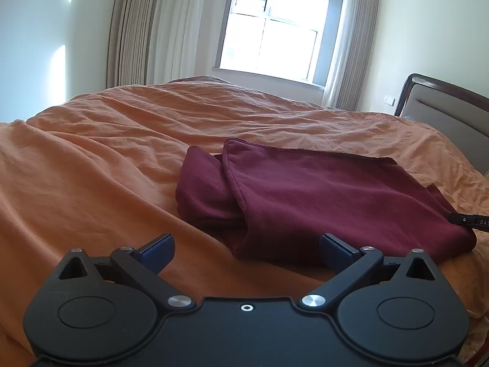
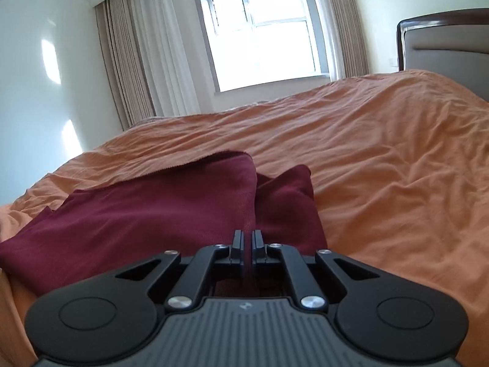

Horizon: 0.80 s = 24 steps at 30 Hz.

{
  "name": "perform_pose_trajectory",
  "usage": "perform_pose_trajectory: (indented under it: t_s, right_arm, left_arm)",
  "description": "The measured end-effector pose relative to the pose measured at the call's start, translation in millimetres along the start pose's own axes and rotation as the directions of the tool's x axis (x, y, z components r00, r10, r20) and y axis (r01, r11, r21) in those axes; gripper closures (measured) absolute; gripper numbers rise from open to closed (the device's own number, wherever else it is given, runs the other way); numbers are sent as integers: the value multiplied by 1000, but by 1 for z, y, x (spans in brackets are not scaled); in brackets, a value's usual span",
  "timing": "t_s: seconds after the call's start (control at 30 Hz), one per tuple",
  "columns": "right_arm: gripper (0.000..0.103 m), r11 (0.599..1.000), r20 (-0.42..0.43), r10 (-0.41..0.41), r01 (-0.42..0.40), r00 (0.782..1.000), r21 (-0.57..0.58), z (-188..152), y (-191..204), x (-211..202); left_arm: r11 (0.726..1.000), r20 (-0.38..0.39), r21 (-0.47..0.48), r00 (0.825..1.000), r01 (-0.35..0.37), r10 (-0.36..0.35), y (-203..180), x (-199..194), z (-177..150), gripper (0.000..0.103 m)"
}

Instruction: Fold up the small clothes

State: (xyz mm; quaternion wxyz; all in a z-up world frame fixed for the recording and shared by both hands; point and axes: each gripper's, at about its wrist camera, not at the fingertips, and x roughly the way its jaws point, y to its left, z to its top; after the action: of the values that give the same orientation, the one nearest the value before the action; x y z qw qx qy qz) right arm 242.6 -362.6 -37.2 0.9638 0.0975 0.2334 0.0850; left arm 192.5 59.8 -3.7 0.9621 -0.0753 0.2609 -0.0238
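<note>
Right wrist view: right tongs (image 2: 247, 238) are clamping a fold of the maroon garment (image 2: 137, 214) on the bed.

The garment is lying partly folded on the orange bedsheet (image 2: 382, 168), one layer doubled over another (a thin strip of cloth is showing between the closed pads). In the left wrist view, the left tongs (image 1: 247, 249) are hovering released, jaws spread wide, just short of the garment's near edge, gripping nothing. A window (image 1: 272, 27) is standing behind the bed.

Both wrist cameras are looking low across the bed (image 1: 91, 159) toward the window (image 2: 259, 36), sharing the maroon cloth (image 1: 336, 195) close ahead.
</note>
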Motion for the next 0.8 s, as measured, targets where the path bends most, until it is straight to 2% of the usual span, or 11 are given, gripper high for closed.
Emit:
perform_pose_trajectory:
  t_s: [0.1, 0.23, 0.33, 0.5, 0.57, 0.63, 0.7, 0.8]
  right_arm:
    - [98, 999, 4, -12, 12, 1000, 47, 1, -5, -10]
    - [98, 999, -37, -38, 39, 999, 29, -12, -3, -8]
    - [98, 997, -31, -45, 47, 998, 59, -20, -3, -11]
    - [94, 997, 2, -72, 72, 997, -19, -28, 10, -17]
    - [83, 994, 27, -99, 100, 995, -50, -28, 17, -21]
    - [50, 987, 56, -135, 140, 989, -86, -29, 24, -25]
    - [44, 981, 86, -146, 155, 985, -113, -31, 31, -29]
    - [20, 974, 130, -143, 163, 981, -159, -33, 44, -33]
  left_arm:
    - [1000, 6, -23, 1000, 15, -15, 4, -6, 0, 2]
    - [998, 1, -54, 1000, 27, -27, 7, -9, -5, 2]
    - [996, -2, -83, 999, 35, -35, 9, -11, -8, 2]
    - [993, 3, -108, 999, 45, -45, 5, -13, -11, 1]
    - [992, -5, -118, 999, 48, -49, 1, -10, -10, 1]
    - [991, -11, -128, 999, 39, -41, -5, -6, -10, 1]
    - [990, -6, -128, 998, 56, -58, -13, -2, -9, 1]
    - [985, 2, -149, 996, 91, -92, -22, 3, -8, 1]
